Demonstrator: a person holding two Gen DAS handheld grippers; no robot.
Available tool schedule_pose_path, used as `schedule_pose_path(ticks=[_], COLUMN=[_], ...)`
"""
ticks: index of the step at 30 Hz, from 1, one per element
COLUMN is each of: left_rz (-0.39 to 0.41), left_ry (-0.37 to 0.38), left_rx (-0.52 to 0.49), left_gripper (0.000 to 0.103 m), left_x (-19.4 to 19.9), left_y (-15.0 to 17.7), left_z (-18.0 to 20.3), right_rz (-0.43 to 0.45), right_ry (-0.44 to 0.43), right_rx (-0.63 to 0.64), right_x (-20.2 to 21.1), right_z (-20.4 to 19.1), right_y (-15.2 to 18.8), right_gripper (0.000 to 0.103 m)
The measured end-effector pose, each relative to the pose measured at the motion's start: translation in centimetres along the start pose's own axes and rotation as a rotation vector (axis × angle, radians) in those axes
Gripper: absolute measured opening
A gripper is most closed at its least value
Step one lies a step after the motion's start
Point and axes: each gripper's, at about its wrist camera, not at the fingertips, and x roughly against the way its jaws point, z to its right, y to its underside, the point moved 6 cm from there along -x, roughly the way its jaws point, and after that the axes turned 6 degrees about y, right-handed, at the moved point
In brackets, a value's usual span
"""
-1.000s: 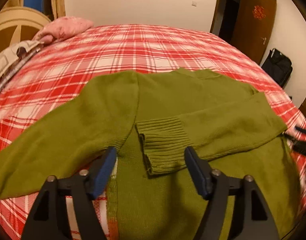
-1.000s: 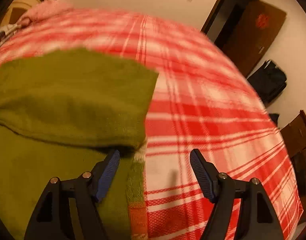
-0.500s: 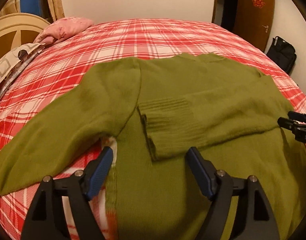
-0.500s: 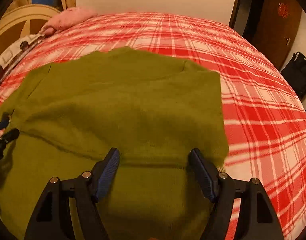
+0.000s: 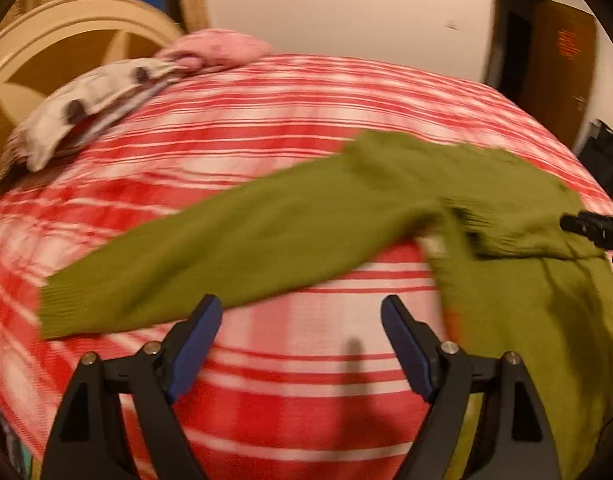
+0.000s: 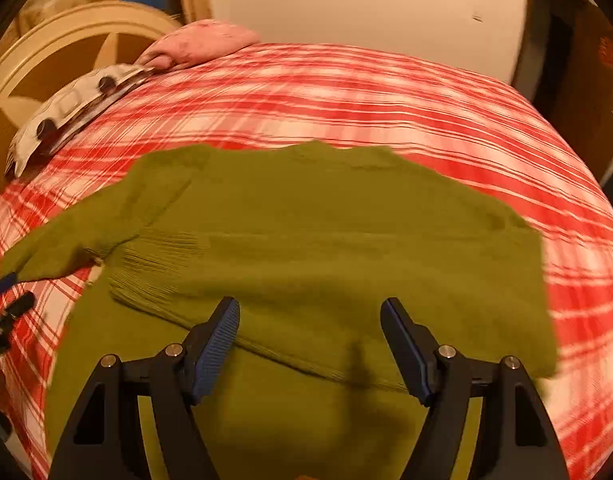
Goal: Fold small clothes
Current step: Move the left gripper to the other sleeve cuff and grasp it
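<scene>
At the far left of the bed I see a pink pillow (image 5: 216, 49) and a patterned grey-and-white cloth (image 5: 86, 108) lying in front of a curved cream headboard (image 5: 66, 20). On the far right stands a dark wooden door (image 5: 562, 60), with a black bag (image 5: 602, 156) on the floor below it. The red plaid bedspread (image 5: 246, 128) covers the whole mattress, and nothing sits between my grippers and the garment.

My left gripper (image 5: 300, 342) has its blue pads spread wide and grips nothing; it hangs over bare plaid. The green sweater (image 5: 526, 300) lies to its right, and one long sleeve (image 5: 234, 248) stretches out to the left, passing just beyond the left fingertip. This view is blurred.

My right gripper (image 6: 309, 340) is also spread wide and empty, hanging over the sweater's body (image 6: 306, 220). The other sleeve (image 6: 266, 280) is folded across the chest, with its ribbed cuff (image 6: 158, 268) pointing left, and its lower edge runs between my two pads. At the left edge of this view I can see the left gripper's tips near the outstretched sleeve.
</scene>
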Motion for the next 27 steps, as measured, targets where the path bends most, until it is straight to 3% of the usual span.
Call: schedule_pose_path(ticks=[5,9,12,17,24,27], left_rz=[0.005,0.006,0.01,0.02,0.015,0.022], left_ry=[-0.127,-0.219,-0.27,-0.247,-0.176,-0.164], left_rx=[0.094,0.18,0.255,0.365,0.396,0.364], left_gripper=[0.088,0.088,0.088,0.088,0.082,0.059], left_x=[1.0,1.3,1.6,1.8,0.3,0.0], left_y=[0.4,1.2,1.8,2.7,2.6,2.1], left_z=[-7.9,-13.9,-17.8,-20.8,-19.9,-19.2], right_rz=[-0.102,-0.064,-0.028,0.028,0.07,0.082], right_ry=[-0.052,-0.069,-0.088,-0.106,-0.121,-0.12], right_rx=[0.071,0.192,0.173,0.159,0.213,0.24], right_x=[-3.4,-1.6,0.3,3.5,6.7,7.5], right_z=[-4.2,-6.4,-5.8,-5.7,-8.1,-8.9], right_y=[1.6,3.0,3.1,3.8,5.6,6.2], right_gripper=[0.074,0.074,0.074,0.074,0.074,0.074])
